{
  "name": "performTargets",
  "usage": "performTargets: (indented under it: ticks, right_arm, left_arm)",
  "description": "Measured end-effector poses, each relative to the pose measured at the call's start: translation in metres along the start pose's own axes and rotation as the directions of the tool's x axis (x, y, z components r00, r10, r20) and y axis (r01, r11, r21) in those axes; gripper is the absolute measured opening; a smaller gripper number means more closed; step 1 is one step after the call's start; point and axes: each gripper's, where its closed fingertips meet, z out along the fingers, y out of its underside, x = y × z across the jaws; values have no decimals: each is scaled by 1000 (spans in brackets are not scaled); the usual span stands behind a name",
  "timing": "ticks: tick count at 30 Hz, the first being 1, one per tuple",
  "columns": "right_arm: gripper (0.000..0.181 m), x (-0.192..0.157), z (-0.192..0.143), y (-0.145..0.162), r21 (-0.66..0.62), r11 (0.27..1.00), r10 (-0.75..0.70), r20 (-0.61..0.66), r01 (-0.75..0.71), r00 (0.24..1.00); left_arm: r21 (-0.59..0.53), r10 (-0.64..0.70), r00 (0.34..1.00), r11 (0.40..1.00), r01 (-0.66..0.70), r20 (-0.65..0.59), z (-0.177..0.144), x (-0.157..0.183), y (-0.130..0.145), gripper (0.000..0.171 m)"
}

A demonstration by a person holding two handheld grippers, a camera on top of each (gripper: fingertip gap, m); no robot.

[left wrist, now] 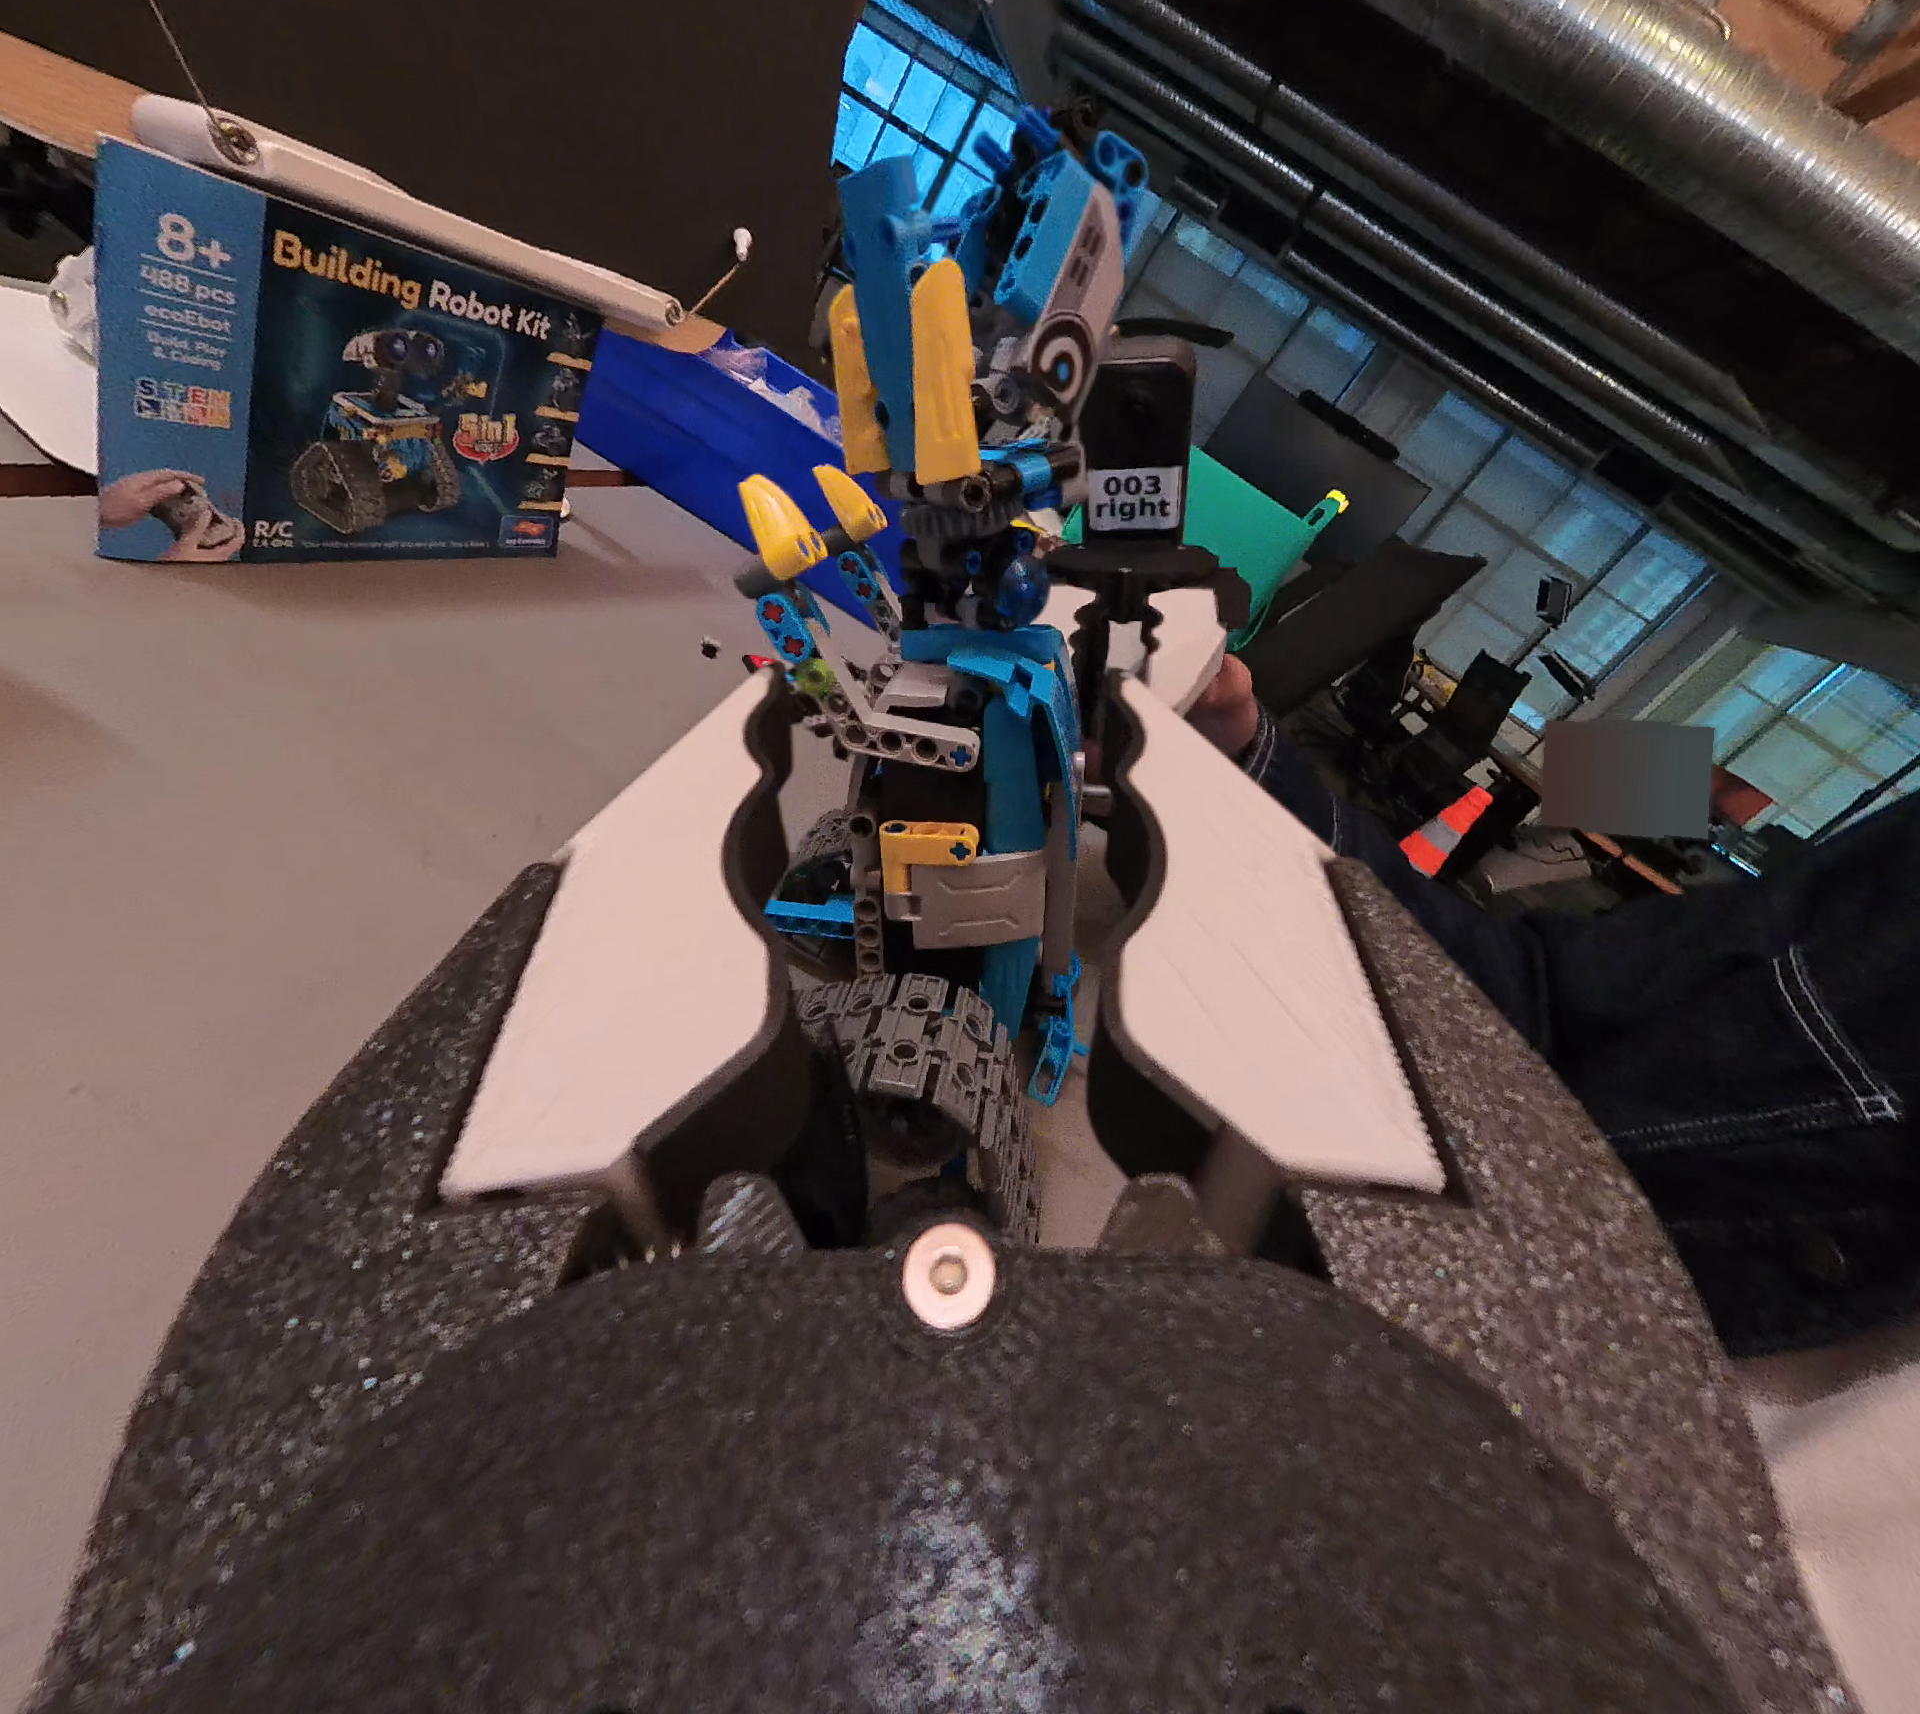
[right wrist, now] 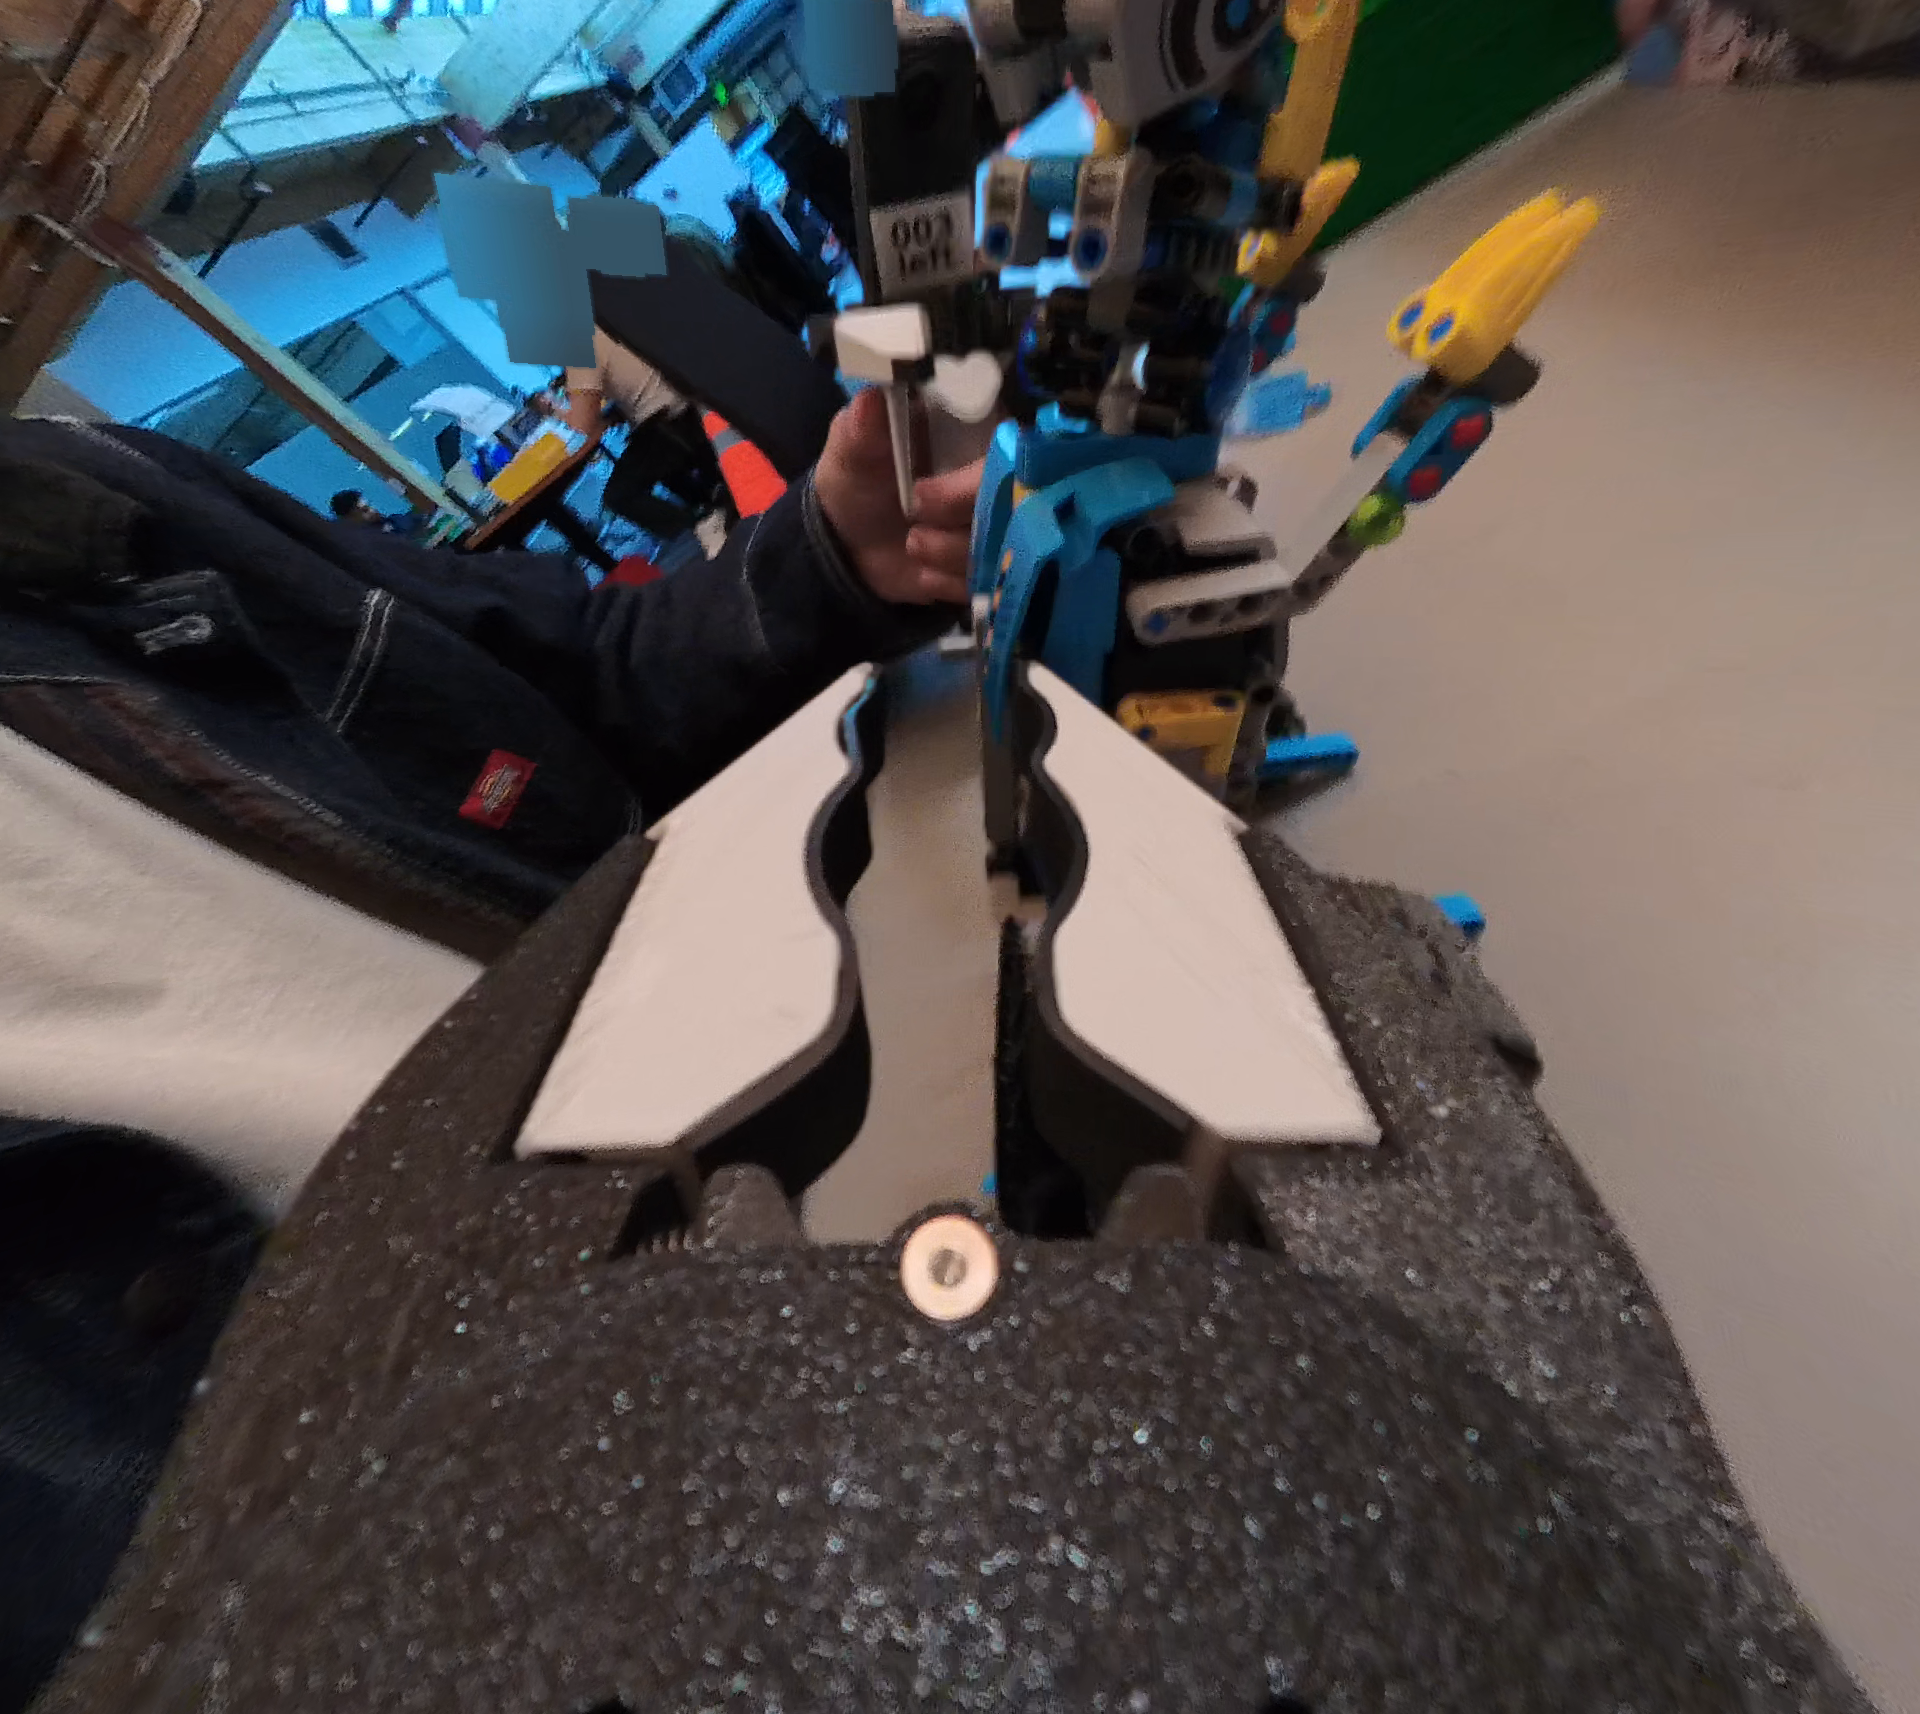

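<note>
Toy robot [left wrist: 956, 791], built from snap-together plastic bricks in blue, yellow and grey, stands upright on a pale grey table [left wrist: 312, 833], held between two handheld grippers that face each other from opposite sides. The left gripper [left wrist: 940, 708] has its white fingers [left wrist: 644, 968] spread around the toy's lower body and its grey ribbed track [left wrist: 925, 1051], apparently steadying the base; whether the pads press the plastic cannot be told. The right gripper [right wrist: 951, 698] has its fingers partly apart, the far one lying against a thin blue side panel [right wrist: 1003, 625] of the toy, the near one standing clear, so no firm pinch shows.

The toy's parts are hard and glossy: beams with round holes, curved yellow claws [left wrist: 800, 516] on a jointed arm, a grey head with a ringed eye [left wrist: 1070, 355]. The grippers' bodies are rough, speckled black, and their fingers are smooth white with wavy dark inner edges.

Behind the toy, a printed kit box [left wrist: 332, 376] leans upright on the table, beside a blue bin [left wrist: 686, 417]. A person's dark denim sleeve [right wrist: 665, 625] reaches in beside the toy.
</note>
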Motion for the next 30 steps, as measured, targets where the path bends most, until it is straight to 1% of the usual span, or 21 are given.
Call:
performTargets:
  ticks: [2,3,4,5,6,7,8,9,10,12,13,14,15,16,17,18,20,23,24,28,30]
  right_arm:
    - [26,9,-13,16,-103,995,6,-67,-13,998]
    - [25,9,-19,18,-105,994,2,-68,-9,998]
    - [25,11,-26,11,-68,998,-2,-89,-5,996]
    - [26,21,-33,-6,29,999,-19,-159,24,987]
    - [35,25,-39,-26,134,988,-42,-209,71,977]
    - [51,26,-42,-42,199,972,-75,-248,126,966]
    - [60,27,-39,-51,219,960,-105,-292,174,951]
    - [62,28,-31,-55,197,956,-145,-325,217,935]
    - [62,31,-21,-55,152,959,-172,-366,241,915]
    - [61,42,-3,-52,61,974,-167,-462,219,871]
    - [69,44,5,-51,38,981,-150,-481,191,864]
    - [69,44,10,-53,31,986,-127,-493,163,861]
    - [61,43,14,-53,31,991,-95,-495,127,864]
    - [62,39,19,-55,39,994,-72,-473,103,878]
    - [61,35,23,-60,55,993,-70,-460,107,885]
    - [57,37,22,-62,53,992,-70,-489,110,869]
    - [55,47,25,-54,-30,994,-107,-560,109,821]
    - [47,48,42,-48,-36,999,-52,-538,39,841]
    - [47,51,42,-50,-17,999,-42,-545,40,837]
    - [43,53,43,-52,-38,996,-84,-592,76,801]
    - [43,54,45,-54,-34,997,-78,-593,72,801]
  left_arm:
    - [-7,-6,1000,1000,6,3,5,1,3,64]
    - [-12,-7,1000,1000,7,5,8,3,5,68]
    - [-26,-4,1000,1000,4,7,11,4,8,73]
    - [-54,5,1000,999,-4,14,15,5,14,79]
    - [-91,20,999,996,-17,30,20,3,21,86]
    - [-127,38,998,991,-31,52,25,1,29,94]
    - [-157,56,996,987,-44,70,30,0,34,100]
    - [-179,75,994,982,-60,76,35,0,39,102]
    - [-201,93,993,977,-76,76,41,2,42,102]
    - [-247,128,988,964,-103,90,50,2,51,95]
    - [-269,139,985,957,-107,104,53,1,55,87]
    - [-274,135,985,956,-101,110,56,1,57,83]
    - [-265,131,984,960,-94,124,56,0,57,80]
    - [-258,136,981,961,-97,138,57,0,57,79]
    - [-253,142,978,962,-101,151,57,0,57,79]
    - [-245,143,975,964,-98,171,57,-1,56,79]
    - [-210,139,964,973,-91,227,58,-3,54,78]
    - [-209,153,957,973,-102,245,60,-1,56,78]
    - [-208,154,957,973,-103,246,60,-1,56,78]
    - [-197,128,960,977,-79,249,58,-3,55,77]
    - [-188,122,961,979,-76,249,56,-5,54,77]
